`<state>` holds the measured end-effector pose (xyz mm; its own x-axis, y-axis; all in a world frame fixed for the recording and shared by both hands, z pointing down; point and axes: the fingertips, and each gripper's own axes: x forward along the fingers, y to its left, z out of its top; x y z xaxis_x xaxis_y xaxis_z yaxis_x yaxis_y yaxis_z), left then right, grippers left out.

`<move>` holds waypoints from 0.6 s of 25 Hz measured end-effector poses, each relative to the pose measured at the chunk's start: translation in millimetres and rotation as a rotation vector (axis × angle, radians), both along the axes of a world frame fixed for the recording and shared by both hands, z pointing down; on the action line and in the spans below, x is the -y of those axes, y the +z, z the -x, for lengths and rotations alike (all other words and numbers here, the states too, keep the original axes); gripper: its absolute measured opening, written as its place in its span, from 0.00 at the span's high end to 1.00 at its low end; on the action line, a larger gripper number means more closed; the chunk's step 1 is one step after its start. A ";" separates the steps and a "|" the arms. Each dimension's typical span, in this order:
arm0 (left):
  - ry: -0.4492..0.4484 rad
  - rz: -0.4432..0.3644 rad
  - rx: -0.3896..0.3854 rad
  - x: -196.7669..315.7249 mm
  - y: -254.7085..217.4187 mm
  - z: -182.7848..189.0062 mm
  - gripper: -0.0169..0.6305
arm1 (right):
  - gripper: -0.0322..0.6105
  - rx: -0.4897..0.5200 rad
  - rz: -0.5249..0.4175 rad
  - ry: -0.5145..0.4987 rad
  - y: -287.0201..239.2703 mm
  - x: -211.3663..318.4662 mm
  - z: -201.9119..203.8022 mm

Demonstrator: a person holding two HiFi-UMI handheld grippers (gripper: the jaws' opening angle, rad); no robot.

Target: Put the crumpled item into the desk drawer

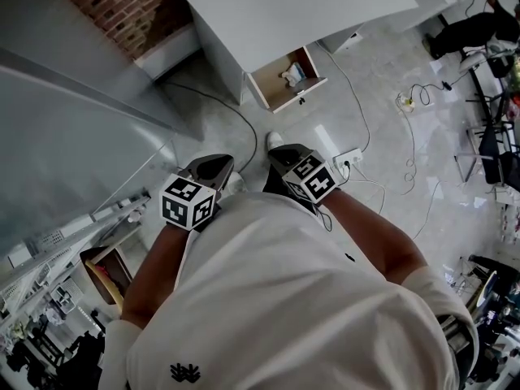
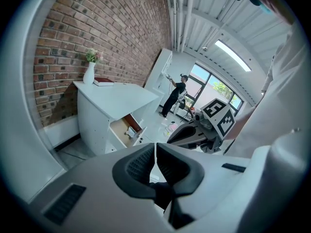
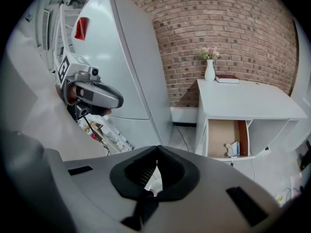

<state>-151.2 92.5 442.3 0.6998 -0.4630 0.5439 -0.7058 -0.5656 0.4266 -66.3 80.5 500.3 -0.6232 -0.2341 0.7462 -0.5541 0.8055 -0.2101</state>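
A crumpled pale item [image 1: 292,75] lies inside the open drawer [image 1: 272,86] of the white desk [image 1: 284,6], far ahead of me on the floor's other side. The right gripper view shows the crumpled item [image 3: 233,148] at the right of the wooden drawer [image 3: 217,137]; the left gripper view shows the drawer [image 2: 119,128] small and distant. My left gripper [image 1: 219,163] and right gripper [image 1: 283,154] are held close against the white shirt, side by side. Both are shut, the left gripper [image 2: 155,147] and the right gripper [image 3: 157,152] with nothing between their pads.
A white vase with flowers [image 3: 209,68] and a book [image 3: 227,78] stand on the desk by the brick wall [image 3: 228,28]. Cables and a power strip [image 1: 348,158] lie on the grey floor. A tall white cabinet [image 3: 131,62] stands left. A person in black [image 2: 173,95] is far off.
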 end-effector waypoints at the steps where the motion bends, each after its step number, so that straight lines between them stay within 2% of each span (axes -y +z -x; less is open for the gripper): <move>1: 0.002 0.000 0.000 0.5 -0.5 -1.4 0.93 | 0.90 0.003 0.000 0.002 -1.2 0.1 -0.6; 15: 0.025 0.013 0.002 9.5 2.6 -15.0 0.93 | 0.90 0.013 0.002 0.028 -3.6 8.9 -13.5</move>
